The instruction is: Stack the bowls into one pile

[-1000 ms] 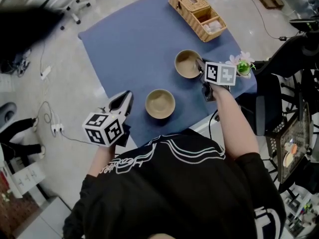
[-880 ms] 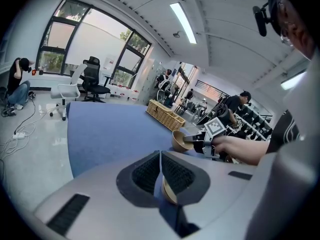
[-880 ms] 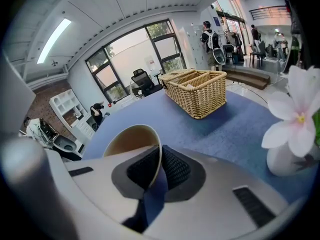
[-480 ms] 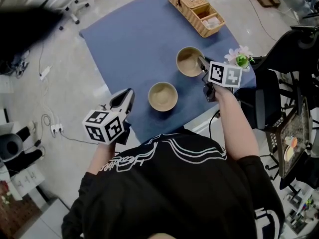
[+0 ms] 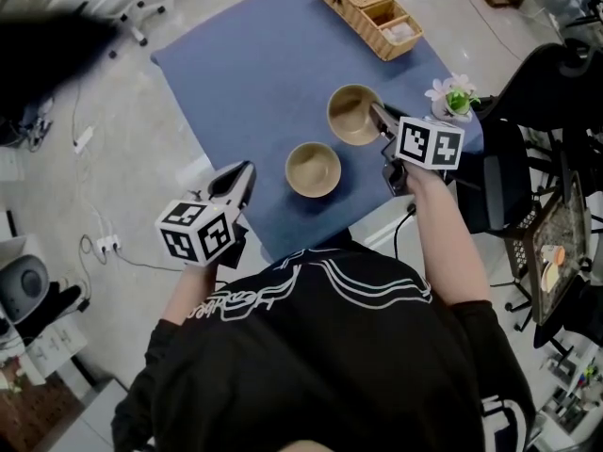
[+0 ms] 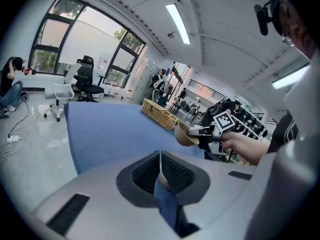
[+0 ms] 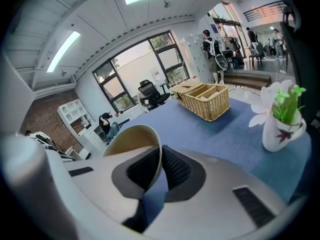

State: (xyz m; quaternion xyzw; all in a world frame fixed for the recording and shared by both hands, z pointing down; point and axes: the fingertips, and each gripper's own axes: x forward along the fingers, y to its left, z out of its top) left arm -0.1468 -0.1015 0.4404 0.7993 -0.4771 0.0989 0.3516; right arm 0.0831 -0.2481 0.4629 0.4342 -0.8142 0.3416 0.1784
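Note:
Two tan bowls are on or over the blue table [image 5: 245, 73]. One bowl [image 5: 313, 169] rests near the table's front edge. My right gripper [image 5: 378, 117] is shut on the near rim of the other bowl [image 5: 352, 114] and holds it tilted above the table, right of and beyond the resting one. In the right gripper view the held bowl's rim [image 7: 134, 139] sits pinched between the pads of that gripper [image 7: 161, 160]. My left gripper [image 5: 247, 171] hovers off the table's front left corner, shut and holding nothing. From the left gripper [image 6: 160, 156] view, the raised bowl [image 6: 184, 134] shows ahead.
A wicker basket [image 5: 369, 12] with compartments stands at the table's far edge. A small white vase with a flower [image 5: 452, 102] stands at the right edge, close to my right gripper. Office chairs and cables surround the table on the floor.
My right gripper has risen with the bowl in it and drawn closer to the resting bowl. The left gripper has hardly shifted.

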